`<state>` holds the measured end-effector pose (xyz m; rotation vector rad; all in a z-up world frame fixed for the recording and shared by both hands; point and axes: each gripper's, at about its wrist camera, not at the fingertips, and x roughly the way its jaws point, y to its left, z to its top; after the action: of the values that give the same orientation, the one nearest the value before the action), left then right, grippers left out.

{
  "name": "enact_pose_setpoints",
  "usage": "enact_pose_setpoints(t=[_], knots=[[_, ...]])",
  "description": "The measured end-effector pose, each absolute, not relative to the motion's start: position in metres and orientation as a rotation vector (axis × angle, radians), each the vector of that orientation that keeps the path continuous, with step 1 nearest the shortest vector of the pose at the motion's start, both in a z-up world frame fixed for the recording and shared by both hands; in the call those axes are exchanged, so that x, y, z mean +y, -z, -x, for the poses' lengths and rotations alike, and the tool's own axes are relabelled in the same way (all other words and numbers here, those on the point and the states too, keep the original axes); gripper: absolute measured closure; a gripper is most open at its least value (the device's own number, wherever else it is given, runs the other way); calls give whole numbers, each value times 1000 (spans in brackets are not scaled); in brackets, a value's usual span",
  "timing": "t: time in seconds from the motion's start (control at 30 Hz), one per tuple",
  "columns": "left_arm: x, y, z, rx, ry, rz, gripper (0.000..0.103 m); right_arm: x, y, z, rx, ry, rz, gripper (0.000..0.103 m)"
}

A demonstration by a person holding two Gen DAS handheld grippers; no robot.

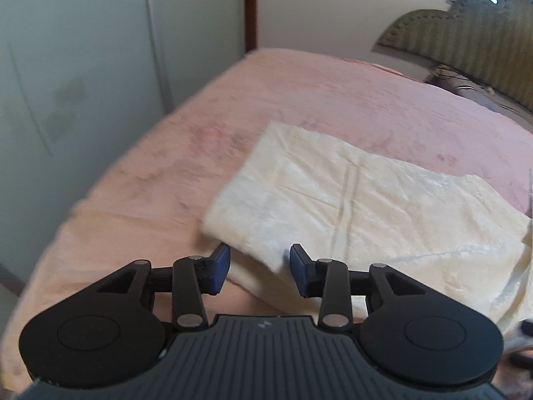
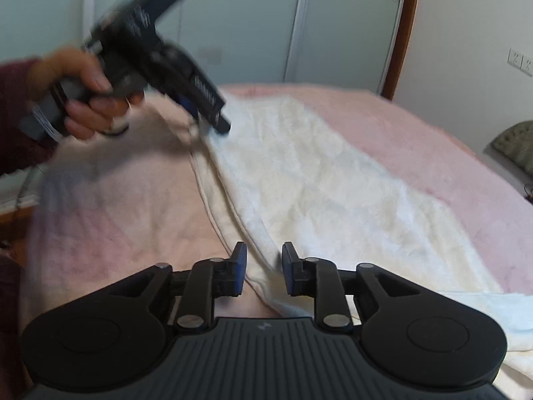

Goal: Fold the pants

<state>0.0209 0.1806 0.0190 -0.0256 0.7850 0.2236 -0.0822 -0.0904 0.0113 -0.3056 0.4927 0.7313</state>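
Cream-white pants [image 1: 349, 200] lie spread on a pink bedspread [image 1: 299, 100]. In the left wrist view my left gripper [image 1: 260, 271] is open, its blue pads on either side of a corner of the cloth near the bed's front edge. In the right wrist view the pants [image 2: 316, 193] run away from me across the bed. My right gripper [image 2: 264, 273] is open with the pants' seamed edge between its fingers. The left gripper [image 2: 213, 123] also shows there, blurred, held by a hand at the pants' far end.
The pink bedspread [image 2: 416, 140] covers the bed. A green padded headboard [image 1: 466, 43] stands at the back right. Pale wardrobe doors [image 1: 83, 66] and a brown door frame [image 2: 399, 33] lie beyond the bed. The bed edge drops off at the left.
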Motion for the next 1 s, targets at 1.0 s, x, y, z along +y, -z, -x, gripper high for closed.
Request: enact_pose_setpoints(t=[1.0], knots=[[-50,44,-85,917,704,-28,47,-396,-4,-192,757,224,-319,48]])
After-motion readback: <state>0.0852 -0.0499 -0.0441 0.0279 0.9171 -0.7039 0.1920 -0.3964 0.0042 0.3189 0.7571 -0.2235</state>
